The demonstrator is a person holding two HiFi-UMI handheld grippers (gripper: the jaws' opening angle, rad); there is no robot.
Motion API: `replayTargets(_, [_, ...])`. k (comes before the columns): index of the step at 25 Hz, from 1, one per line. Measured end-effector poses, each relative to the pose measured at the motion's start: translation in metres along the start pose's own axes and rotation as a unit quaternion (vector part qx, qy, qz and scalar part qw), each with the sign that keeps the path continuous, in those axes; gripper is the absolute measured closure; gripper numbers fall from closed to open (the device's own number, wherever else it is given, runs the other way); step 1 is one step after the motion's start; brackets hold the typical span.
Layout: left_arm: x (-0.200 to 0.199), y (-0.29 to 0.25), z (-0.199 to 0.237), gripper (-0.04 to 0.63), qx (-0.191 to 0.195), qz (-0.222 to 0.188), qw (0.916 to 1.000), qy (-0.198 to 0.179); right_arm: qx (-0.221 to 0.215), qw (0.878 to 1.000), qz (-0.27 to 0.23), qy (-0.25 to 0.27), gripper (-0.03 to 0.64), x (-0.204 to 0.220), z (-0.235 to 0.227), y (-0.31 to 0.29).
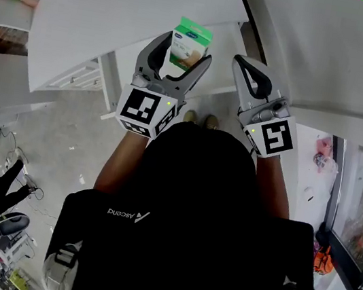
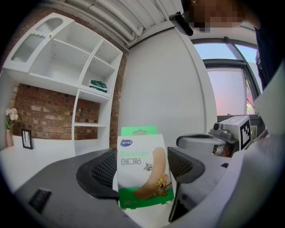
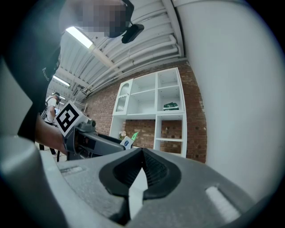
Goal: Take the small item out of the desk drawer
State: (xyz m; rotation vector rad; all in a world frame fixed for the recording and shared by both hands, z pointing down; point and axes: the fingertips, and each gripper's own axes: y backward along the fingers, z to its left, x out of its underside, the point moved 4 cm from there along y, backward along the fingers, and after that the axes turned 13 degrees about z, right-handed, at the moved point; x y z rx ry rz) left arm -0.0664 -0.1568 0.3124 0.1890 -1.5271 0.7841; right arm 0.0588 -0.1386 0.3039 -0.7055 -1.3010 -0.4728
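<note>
Jaws of the left gripper (image 2: pixel 142 168) closed on the two side edges of the bandage packet (image 2: pixel 140 156), which stands upright between them, held in the air off the near edge of the white table (image 1: pixel 123 0). Jaws of the right gripper (image 3: pixel 141 171) pressed together on nothing. Judged step: carrying the packet clear; a light, even squeeze should hold it without buckling the thin card. Packet: white face, green hang tab and base band, plaster strip with cartoon figures.

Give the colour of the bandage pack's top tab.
Green; the pack shows best in left gripper view.
</note>
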Motion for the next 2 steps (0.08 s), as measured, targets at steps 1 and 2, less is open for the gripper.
replayTargets(1, [0.0003,-0.0005,0.0001,0.25,0.0,0.0,1.0,0.0,-0.001,1.0,0.003,-0.004,0.615,0.0002,0.0005,-0.0003])
replayTargets(2, [0.0007,-0.001,0.0003,0.25,0.001,0.001,1.0,-0.001,-0.002,1.0,0.007,-0.008,0.615,0.0003,0.0011,-0.0007])
